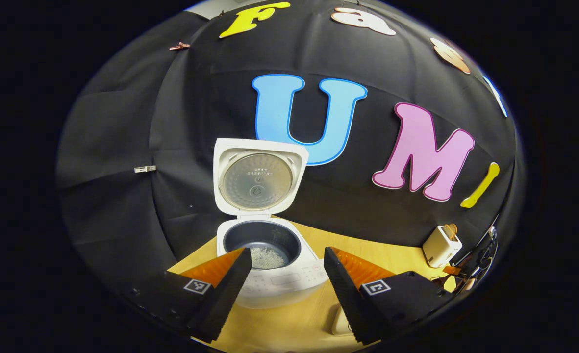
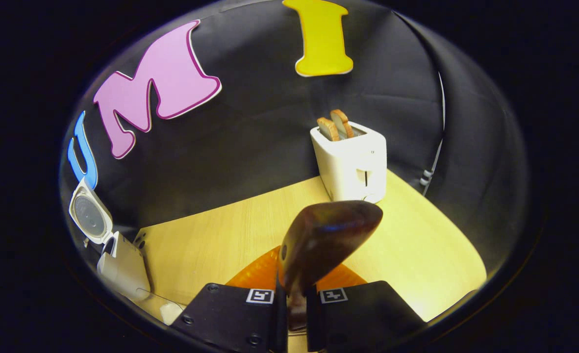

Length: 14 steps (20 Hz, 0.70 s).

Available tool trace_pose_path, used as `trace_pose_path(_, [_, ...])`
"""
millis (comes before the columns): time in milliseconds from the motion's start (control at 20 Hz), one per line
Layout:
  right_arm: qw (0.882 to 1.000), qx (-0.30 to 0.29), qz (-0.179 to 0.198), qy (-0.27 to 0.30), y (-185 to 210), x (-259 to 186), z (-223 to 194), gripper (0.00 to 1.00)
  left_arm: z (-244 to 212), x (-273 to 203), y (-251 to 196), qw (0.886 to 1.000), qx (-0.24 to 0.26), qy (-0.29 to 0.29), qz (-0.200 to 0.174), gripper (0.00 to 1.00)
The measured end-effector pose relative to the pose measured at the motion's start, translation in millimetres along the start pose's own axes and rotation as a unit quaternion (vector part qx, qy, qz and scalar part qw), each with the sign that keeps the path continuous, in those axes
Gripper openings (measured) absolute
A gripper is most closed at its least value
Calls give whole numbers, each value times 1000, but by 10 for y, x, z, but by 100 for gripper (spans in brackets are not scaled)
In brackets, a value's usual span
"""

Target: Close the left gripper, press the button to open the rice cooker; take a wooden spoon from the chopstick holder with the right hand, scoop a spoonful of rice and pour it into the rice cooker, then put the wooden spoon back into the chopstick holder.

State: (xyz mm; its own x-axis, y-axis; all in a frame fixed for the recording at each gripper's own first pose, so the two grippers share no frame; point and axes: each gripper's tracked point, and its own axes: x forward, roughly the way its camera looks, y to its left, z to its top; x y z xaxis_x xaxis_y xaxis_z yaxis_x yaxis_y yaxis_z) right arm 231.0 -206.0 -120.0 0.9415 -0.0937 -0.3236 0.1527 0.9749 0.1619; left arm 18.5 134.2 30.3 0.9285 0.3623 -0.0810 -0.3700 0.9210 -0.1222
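The white rice cooker (image 1: 269, 284) stands on the wooden table with its lid (image 1: 257, 179) raised upright. A little white rice (image 1: 267, 257) lies in its dark inner pot. My left gripper (image 1: 287, 262) hovers just in front of the cooker, open, with nothing between its fingers. My right gripper (image 2: 296, 294) is shut on the handle of a dark wooden spoon (image 2: 326, 238). The spoon's bowl points up and forward over the table, and no rice shows on it. In the right gripper view the open cooker (image 2: 120, 267) sits far left.
A white toaster (image 2: 353, 164) with two slices of toast stands at the back of the table, and appears at the right in the left gripper view (image 1: 441, 245). A small white object (image 1: 340, 321) lies on the table just in front of the cooker.
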Motion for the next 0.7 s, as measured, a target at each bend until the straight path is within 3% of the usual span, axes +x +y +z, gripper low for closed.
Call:
trace_pose_path(150, [1000,13,-9,3,-28,-8,-90,21,1,-1,-10,1000,1,1,-5,96])
trace_pose_path(250, [1000,12,-24,1,-102,-42,-97,36,11,20,-17,1000,3,0,-9,96])
trace_pose_path(400, [999,17,-34,-4,-135,-167,-57,68,65,55,8,1000,-5,-4,-14,96])
trace_pose_path(450, [999,21,-35,-4,-140,-204,-63,57,106,71,14,1000,-8,-8,-16,96])
trace_pose_path(500, [999,24,-33,-3,-128,-255,-74,71,140,106,28,1000,-8,-12,-18,96])
trace_pose_path(550, [999,23,-38,-2,-152,-307,-100,92,194,143,57,1000,-8,-16,-19,95])
trace_pose_path(700, [998,18,-53,0,-201,-460,-144,99,487,268,144,999,-6,-41,-23,96])
